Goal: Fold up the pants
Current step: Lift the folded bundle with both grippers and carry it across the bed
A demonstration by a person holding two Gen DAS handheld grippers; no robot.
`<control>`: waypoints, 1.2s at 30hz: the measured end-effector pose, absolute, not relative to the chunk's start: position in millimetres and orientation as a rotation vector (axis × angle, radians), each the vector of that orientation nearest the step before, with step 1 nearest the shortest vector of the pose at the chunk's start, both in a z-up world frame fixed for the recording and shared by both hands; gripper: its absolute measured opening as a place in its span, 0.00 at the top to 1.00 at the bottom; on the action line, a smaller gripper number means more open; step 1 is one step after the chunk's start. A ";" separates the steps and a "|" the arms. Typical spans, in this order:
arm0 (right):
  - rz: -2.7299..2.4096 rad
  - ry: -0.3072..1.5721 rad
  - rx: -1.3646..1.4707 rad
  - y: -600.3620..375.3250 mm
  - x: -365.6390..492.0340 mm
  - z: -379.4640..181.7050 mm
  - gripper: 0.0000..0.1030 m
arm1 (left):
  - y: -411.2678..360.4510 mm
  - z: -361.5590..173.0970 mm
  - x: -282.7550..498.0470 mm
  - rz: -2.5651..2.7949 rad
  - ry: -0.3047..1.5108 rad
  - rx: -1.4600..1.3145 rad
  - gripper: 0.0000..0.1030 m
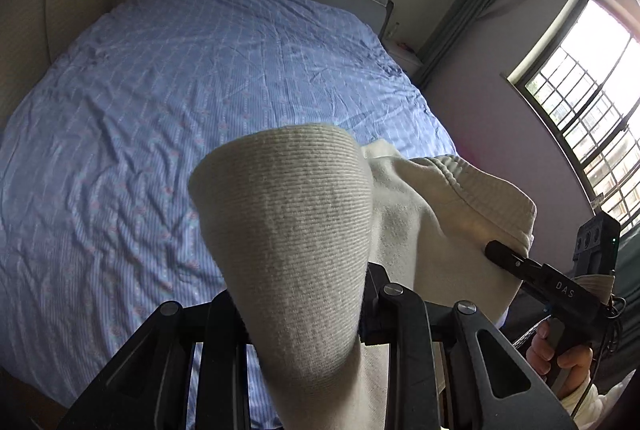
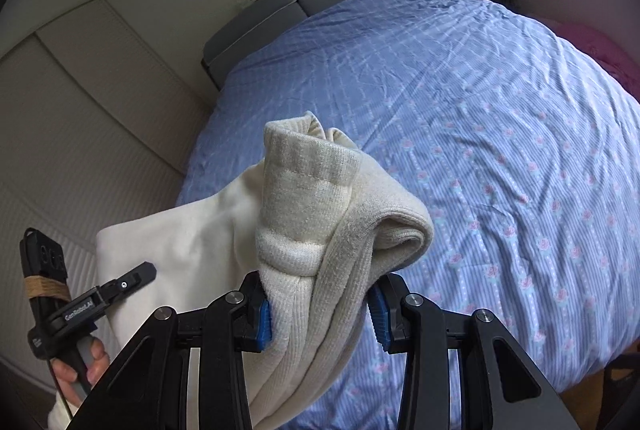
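While both claws pinch ribbed cream pants (image 2: 320, 230), left claw (image 1: 304, 294), right claw (image 2: 320, 314), apparently above wrinkled striped bedsheet (image 1: 160, 110).

The left gripper (image 1: 304, 294) points down at a slant, its jaws pinched tight on the cream pants (image 1: 288, 222). The right gripper (image 2: 320, 314) slants down too — its blue pads (image 2: 264, 326) squeeze the same cloth. A hand (image 2: 86, 362) grips each handle — both held up high.

"DAS" on right gripper (image 1: 505, 257) body | "GenRoboAI" on left gripper (image 2: 138, 276) body
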State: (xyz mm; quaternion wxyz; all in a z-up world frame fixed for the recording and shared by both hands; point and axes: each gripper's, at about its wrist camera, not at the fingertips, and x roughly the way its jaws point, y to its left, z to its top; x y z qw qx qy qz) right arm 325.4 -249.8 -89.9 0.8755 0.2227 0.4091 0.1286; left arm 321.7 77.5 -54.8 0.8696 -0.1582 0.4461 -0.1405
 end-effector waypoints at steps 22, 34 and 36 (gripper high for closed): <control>0.438 0.840 0.345 69.9 261.5 -60.4 0.62 | 396.6 -31.8 215.9 -0.182 0.851 -0.349 0.73; 0.605 0.895 0.262 175.1 249.6 -68.0 0.62 | 497.0 -43.8 178.7 -0.041 0.856 -0.418 0.73; 0.601 0.900 0.259 187.4 251.2 -68.4 0.62 | 509.8 -46.2 182.3 -0.049 0.859 -0.420 0.73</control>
